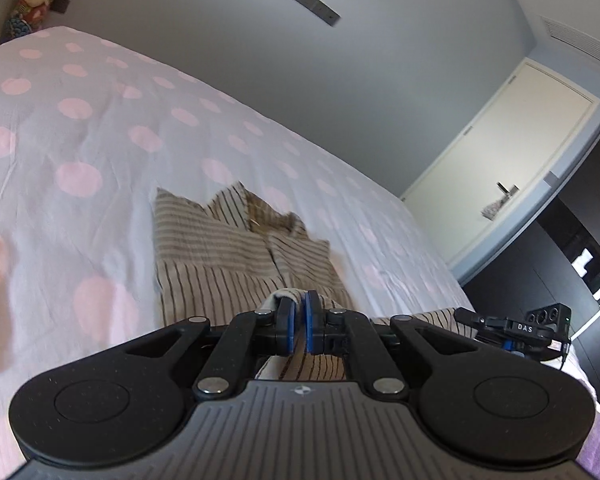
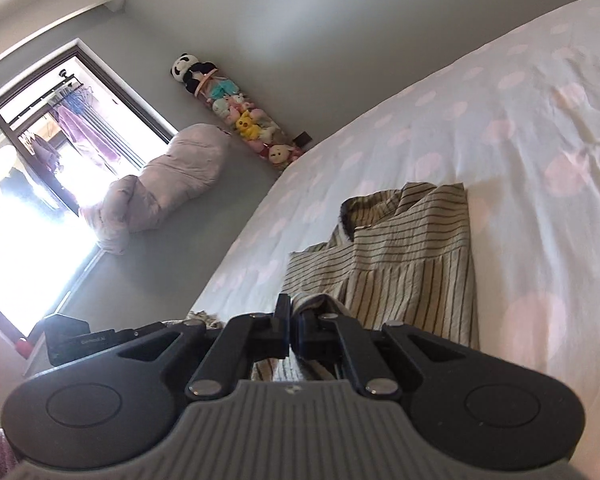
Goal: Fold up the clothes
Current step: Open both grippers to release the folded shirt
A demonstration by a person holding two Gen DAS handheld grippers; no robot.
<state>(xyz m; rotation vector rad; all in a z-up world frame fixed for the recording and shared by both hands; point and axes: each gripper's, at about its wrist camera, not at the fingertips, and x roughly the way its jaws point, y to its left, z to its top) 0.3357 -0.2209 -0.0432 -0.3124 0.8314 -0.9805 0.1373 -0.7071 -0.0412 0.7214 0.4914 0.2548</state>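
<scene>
the striped shirt (image 1: 220,248) lies on the bed (image 1: 80,140), collar at the far end. its cloth is thin and wrinkly. the left gripper (image 1: 299,308) and right gripper (image 2: 291,312) each pinch its near edge tight. this looks like the fold step: next, carry that edge over to the collar and lay it flat.

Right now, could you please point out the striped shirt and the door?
striped shirt (image 1: 204,240): left wrist view, its flat folded body.
door (image 1: 512,152): left wrist view, the middle of its pale panel.
</scene>
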